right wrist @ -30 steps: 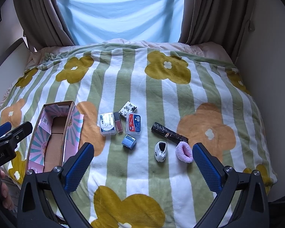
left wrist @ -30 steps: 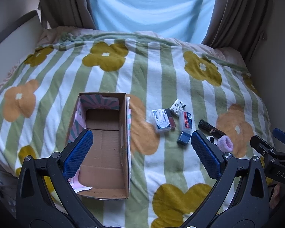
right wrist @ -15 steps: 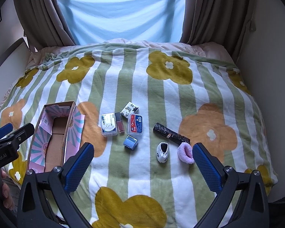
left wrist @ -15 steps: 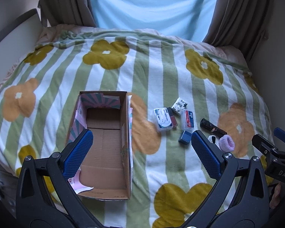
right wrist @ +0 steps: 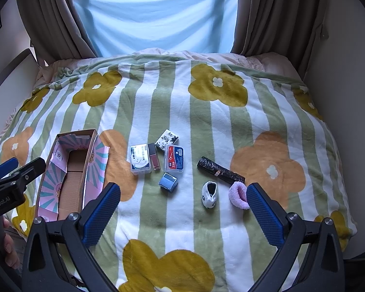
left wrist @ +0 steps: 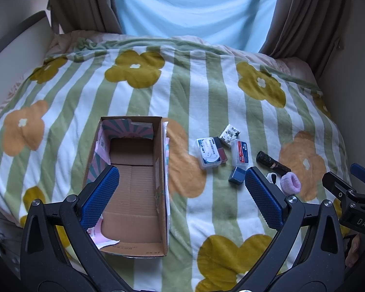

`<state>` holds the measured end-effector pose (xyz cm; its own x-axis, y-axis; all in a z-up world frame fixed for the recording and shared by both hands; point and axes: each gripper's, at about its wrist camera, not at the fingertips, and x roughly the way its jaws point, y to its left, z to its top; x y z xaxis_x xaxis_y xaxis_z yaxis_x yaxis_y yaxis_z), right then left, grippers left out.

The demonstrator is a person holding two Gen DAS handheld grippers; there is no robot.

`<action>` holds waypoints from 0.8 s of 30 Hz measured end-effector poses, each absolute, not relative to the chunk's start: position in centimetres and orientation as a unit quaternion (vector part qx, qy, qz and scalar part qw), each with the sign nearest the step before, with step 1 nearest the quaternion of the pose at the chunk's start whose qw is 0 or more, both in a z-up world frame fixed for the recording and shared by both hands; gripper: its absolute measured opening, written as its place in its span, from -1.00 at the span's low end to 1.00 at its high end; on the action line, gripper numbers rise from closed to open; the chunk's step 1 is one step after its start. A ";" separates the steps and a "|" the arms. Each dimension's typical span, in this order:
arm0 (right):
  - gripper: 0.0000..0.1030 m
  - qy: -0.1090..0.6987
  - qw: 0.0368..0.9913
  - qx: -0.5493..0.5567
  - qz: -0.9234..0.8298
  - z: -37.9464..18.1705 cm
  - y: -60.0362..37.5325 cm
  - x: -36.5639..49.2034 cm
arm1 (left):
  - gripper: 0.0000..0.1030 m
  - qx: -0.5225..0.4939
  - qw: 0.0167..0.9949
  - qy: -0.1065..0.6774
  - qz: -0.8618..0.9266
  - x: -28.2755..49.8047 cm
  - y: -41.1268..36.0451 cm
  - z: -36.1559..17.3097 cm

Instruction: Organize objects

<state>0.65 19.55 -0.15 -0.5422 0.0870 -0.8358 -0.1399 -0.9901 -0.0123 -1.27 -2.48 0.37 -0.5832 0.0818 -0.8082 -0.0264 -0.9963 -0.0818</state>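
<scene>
A fleece blanket (right wrist: 206,126) covers the whole bed, striped in white and pale green and dotted with big flowers, mustard ones toward the far edge and the near edge, orange ones toward the left and right edges. At the far edge a strip of pale pink bedding (right wrist: 206,57) peeks out from under it. Beyond that hangs a light blue sheer curtain (right wrist: 153,14), lit from behind, flanked by heavy brown drapes (right wrist: 275,12) on both sides. A plain cream wall (right wrist: 340,77) runs along the right edge of the bed.
</scene>
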 end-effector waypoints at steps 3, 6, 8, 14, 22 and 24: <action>0.99 0.029 0.065 -0.474 0.878 -0.2 19.5 0.6 | 0.99 -0.457 0.032 -0.028 0.888 -1.3 -2.5 -0.1; 0.99 0.031 0.065 -0.474 0.878 -0.4 19.3 0.6 | 0.99 -0.460 0.035 -0.026 0.887 -1.5 -2.5 -0.5; 0.99 0.034 0.065 -0.476 0.876 -0.7 19.0 0.4 | 0.99 -0.462 0.037 -0.023 0.886 -1.7 -2.5 -0.7; 0.99 0.044 0.062 -0.487 0.870 -2.1 18.8 -0.1 | 0.99 -0.475 0.047 -0.011 0.878 -2.9 -2.3 -1.4; 0.99 0.061 0.069 -0.508 0.857 -3.6 19.6 -1.7 | 0.99 -0.492 0.076 0.034 0.867 -5.8 -0.8 -2.7; 0.99 0.067 0.071 -0.515 0.852 -4.2 19.9 -2.3 | 0.99 -0.499 0.085 0.045 0.862 -6.8 -0.4 -3.3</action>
<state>-2.29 19.91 -4.20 -0.4605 0.0511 -0.8862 -0.1898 -0.9809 0.0421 -6.76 -0.36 -3.26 -0.4886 0.1006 -0.8667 -0.1910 -0.9816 -0.0062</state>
